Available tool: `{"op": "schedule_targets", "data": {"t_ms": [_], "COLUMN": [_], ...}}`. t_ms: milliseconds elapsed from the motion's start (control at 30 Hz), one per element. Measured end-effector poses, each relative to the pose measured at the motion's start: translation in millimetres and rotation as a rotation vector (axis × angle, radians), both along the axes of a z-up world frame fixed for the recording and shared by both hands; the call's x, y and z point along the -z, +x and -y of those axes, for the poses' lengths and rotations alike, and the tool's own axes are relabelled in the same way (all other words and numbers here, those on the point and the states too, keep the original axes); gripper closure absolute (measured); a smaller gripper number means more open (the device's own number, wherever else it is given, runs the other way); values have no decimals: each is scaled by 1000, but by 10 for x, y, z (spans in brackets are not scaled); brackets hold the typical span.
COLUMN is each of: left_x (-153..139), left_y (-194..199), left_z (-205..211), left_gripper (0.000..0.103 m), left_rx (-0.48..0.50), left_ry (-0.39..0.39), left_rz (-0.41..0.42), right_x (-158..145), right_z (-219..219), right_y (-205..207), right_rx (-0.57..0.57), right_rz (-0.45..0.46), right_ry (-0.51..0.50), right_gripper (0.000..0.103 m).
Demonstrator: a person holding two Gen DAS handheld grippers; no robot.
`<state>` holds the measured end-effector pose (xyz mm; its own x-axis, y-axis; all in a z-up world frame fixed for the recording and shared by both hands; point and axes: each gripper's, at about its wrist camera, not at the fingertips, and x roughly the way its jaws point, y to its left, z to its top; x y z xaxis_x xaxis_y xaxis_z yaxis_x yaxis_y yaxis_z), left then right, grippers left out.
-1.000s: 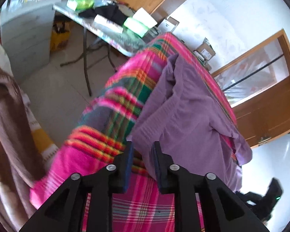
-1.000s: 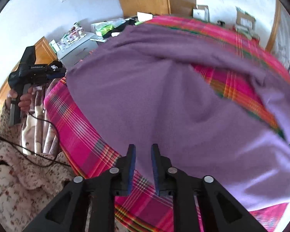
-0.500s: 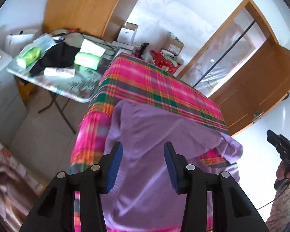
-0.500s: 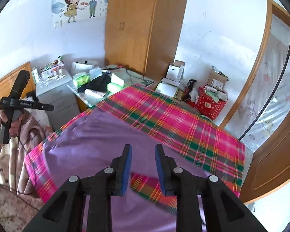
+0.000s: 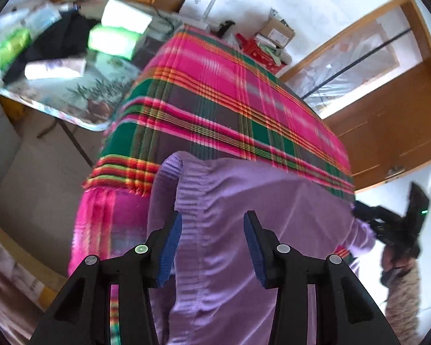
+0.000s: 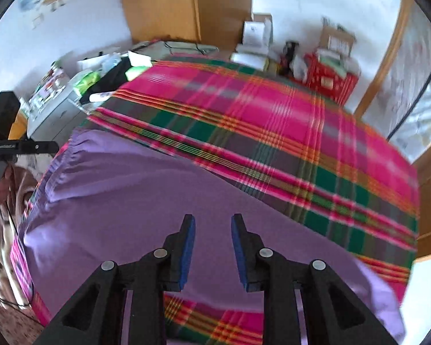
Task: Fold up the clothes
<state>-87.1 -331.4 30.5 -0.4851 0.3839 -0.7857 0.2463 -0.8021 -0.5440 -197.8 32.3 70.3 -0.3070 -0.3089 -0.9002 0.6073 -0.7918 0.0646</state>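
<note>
A purple garment (image 5: 267, 218) lies spread over the near part of a table covered with a pink, green and orange plaid cloth (image 5: 215, 97), its ribbed hem bunched toward the left edge of the cloth in the left wrist view. The left gripper (image 5: 212, 244) hangs above that hem with its jaws wide apart; they have just been opening, and nothing is pinched between them — the blue pads stand clear on either side of the fabric below. In the right wrist view the same purple garment (image 6: 135, 201) stretches flat across the near half of the plaid cloth (image 6: 273, 120), one corner trailing off at the lower right. The right gripper (image 6: 212, 244) is above the middle of the garment with its jaws a moderate gap apart, having just been opening too, and no fabric is clamped between them. Each gripper shows at the edge of the other's view, held in a hand — the left one at the far left of the right wrist picture, the right one at the far right of the left wrist picture. Beyond the cloth stands a cluttered side table (image 5: 71, 95), a wooden wardrobe (image 6: 186, 3) and a red crate (image 6: 327, 80) against the white wall.
</note>
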Motion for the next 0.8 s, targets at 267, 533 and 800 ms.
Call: {"op": "schedule_targets", "data": {"t_ms": [267,533,800], "left_x": [303,317,316], "left_y": [-210,-295,-370], "left_z": [72,45,104], "left_gripper": [56,57,57], "left_rx": [-2,64,31], "left_ry": [92,200,287], "left_rz": [57,8,-26], "right_x": [371,509,527], "right_z": [-84,-67,-243], "right_y": [-328,-343,-357], "right_rx": [45,5,-18], "right_rz": [91,54,-51], "right_ry": [-60,-18,81], "right_gripper": [77,76,69]}}
